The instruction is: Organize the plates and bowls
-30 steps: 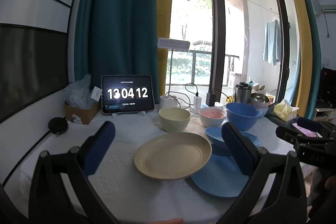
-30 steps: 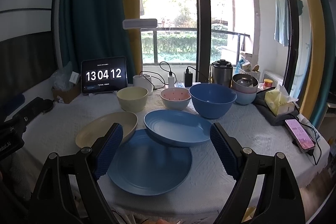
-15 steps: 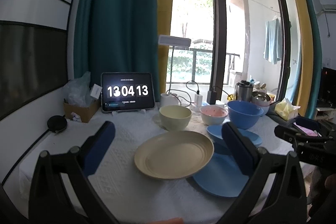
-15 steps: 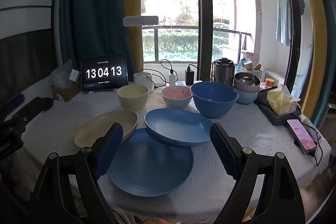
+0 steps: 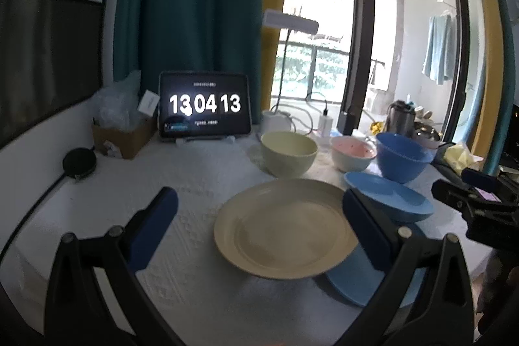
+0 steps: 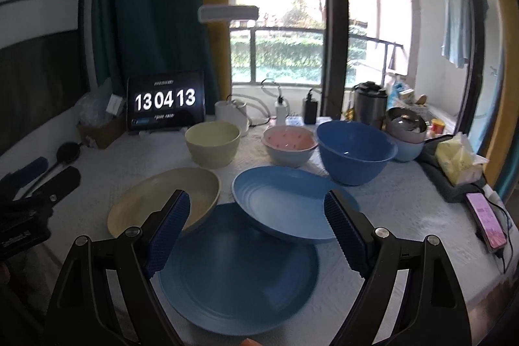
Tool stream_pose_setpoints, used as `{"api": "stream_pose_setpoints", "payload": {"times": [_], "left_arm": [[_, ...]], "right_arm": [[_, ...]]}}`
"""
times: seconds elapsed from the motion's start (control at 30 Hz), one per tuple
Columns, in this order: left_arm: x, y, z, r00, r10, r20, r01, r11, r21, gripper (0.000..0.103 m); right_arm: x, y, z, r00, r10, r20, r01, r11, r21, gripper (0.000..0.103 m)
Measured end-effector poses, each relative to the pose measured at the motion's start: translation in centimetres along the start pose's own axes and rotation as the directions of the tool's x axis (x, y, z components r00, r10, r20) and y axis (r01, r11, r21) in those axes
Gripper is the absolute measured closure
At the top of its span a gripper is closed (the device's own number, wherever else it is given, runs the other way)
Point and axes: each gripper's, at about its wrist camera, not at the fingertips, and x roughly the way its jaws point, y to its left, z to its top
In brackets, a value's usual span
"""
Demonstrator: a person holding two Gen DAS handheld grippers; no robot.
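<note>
Both grippers' jaws are standing spread wide, gripping nothing: the left gripper (image 5: 259,226) is hovering over the cream plate (image 5: 285,227), the right gripper (image 6: 256,232) over the blue plates. Three plates are lying near on the tabletop (image 6: 405,200): one cream, one large blue plate (image 6: 240,274), one small blue plate (image 6: 288,206) overlapping its far edge. Three bowls are sitting farther off: cream bowl (image 6: 212,143), pink bowl (image 6: 288,145), blue bowl (image 6: 355,154). One tablet (image 6: 166,101) is glowing far left.
</note>
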Motion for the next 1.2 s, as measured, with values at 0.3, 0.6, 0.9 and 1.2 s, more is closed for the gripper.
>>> {"api": "stream_pose_setpoints", "payload": {"times": [0.3,0.6,0.9,1.2], "left_arm": [[5.4,1.6,-0.7,0.994,0.037,-0.104,-0.038,0.999,-0.007,0.002],[10.0,4.1,-1.7,0.977,0.045,-0.208,-0.06,0.996,-0.069,0.007],[13.3,4.8,-2.9,0.944,0.037,-0.328,-0.071,0.993,-0.093,0.032],[15.1,4.6,-4.0,0.908,0.02,-0.418,-0.065,0.993,-0.095,0.054]], "right_arm": [[4.9,1.8,0.0,0.994,0.071,-0.084,-0.073,0.997,-0.024,0.016],[9.1,3.5,-0.1,0.98,0.118,-0.159,-0.122,0.993,-0.01,0.018],[11.8,4.6,-0.3,0.964,0.165,-0.208,-0.172,0.985,-0.016,0.028],[13.8,5.2,-1.0,0.95,0.161,-0.267,-0.174,0.985,-0.023,0.054]]}}
